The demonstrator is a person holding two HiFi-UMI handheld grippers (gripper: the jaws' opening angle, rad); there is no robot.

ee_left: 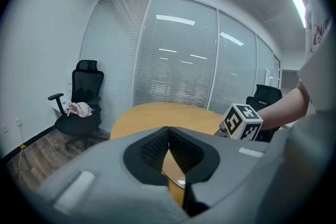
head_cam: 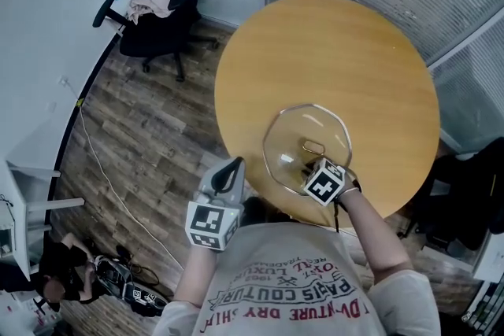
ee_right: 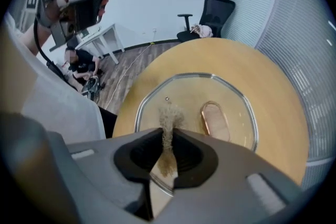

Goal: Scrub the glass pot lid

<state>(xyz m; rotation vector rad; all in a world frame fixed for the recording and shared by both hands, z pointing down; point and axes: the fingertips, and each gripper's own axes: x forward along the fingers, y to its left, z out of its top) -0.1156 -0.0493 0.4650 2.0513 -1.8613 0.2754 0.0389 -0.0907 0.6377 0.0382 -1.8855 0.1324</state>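
- R tongs (ee_right: 168, 136) were clamped on the scrubber (ee_right: 169, 115), its tuft over the lid (ee_right: 197, 92). The lid lay flat on the counter (head_cam: 339, 51), near my edge.
- L tongs (ee_left: 168, 131) were closed, empty and off the counter. Nothing steadied the lid, so scrubbing could've slid it off the edge.
- Only a thin pinch on the tuft, so hard pressure might've pulled it out.

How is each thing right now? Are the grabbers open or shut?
glass pot lid: lying flat on the table.
scrub pad: pinched in the right gripper, sticking out over the lid.
right gripper: shut on the scrub pad.
left gripper: shut, empty, held off the table's edge.
office chair: upright, a cloth lying on it.
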